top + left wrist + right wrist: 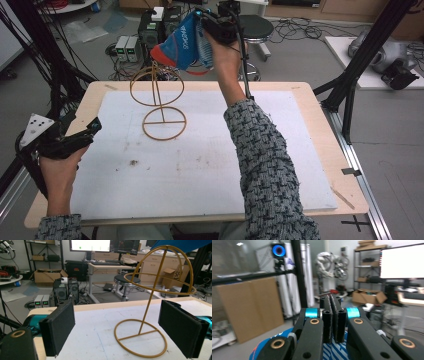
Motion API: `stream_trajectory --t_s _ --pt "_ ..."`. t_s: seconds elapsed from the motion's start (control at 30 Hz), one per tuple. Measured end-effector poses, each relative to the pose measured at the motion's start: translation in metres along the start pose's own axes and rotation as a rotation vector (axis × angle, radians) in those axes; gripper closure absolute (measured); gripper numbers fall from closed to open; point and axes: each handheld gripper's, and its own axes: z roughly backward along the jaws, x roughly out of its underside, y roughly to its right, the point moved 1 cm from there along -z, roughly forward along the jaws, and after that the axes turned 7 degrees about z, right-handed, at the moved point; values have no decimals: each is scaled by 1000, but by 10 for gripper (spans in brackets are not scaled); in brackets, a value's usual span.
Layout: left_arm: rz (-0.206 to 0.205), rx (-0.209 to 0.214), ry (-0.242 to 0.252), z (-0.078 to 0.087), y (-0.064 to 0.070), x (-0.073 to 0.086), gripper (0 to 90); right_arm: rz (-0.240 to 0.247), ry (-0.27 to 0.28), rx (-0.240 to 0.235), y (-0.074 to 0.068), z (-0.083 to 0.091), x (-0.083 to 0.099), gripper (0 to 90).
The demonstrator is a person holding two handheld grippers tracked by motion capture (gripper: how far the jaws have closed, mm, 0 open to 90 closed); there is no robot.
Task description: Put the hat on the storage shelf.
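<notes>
A blue cap (182, 45) with a red brim and white lettering hangs from my right gripper (212, 27), held high just above the gold wire hat stand (157, 95). In the right gripper view the jaws press together over the blue-and-white striped cloth of the cap (337, 350), so the right gripper (333, 315) is shut on the cap. My left gripper (87, 131) rests at the table's left edge, open and holding nothing. In the left gripper view the left gripper (125, 325) has its pads wide apart, and the hat stand (150, 312) rises beyond them with the blue cap (190, 243) above its dome.
A white mat (210, 150) covers the wooden table (310, 95). Black frame posts (357, 65) stand at the right and left sides. Beyond the far edge are a black stool (255, 27), computer boxes (150, 32) and cables on the floor.
</notes>
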Motion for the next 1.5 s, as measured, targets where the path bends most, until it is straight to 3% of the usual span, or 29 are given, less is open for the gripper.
stream_trajectory --t_s 0.13,0.37,0.77,0.97,1.23,1.5 --pt "5 -3 5 2 -1 -1 141 13 6 -43 -16 -6 -2 886" --pt "8 -7 15 5 -3 -2 141 0 -7 -107 -30 -15 3 885" --pt "8 -6 15 5 -3 -3 141 -15 -79 -207 -50 -26 33 884" --pt "7 -7 14 4 -3 -2 141 1 -124 -257 -67 -33 46 884" --pt "6 -10 14 5 -5 -3 141 41 -162 -279 -81 -40 52 883" --pt "8 -7 16 6 -4 -3 141 22 -187 -279 -84 -43 60 883"
